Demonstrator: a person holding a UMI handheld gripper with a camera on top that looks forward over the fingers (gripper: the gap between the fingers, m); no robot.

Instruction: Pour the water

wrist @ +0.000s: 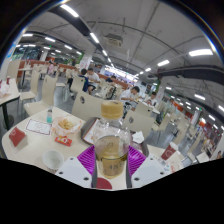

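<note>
Clear plastic bottle (111, 140) upright, clamped between hand-held gripper (111, 160) pads, above table (30, 148).

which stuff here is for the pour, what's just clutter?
Job:
- plastic bottle with yellowish liquid, between the claw pads, which sit close at both sides
- white cup on the round white table, a likely pour target

Lying about:
- small water bottle
- red box
- papers behind the bottle
- people seated at tables beyond
</note>
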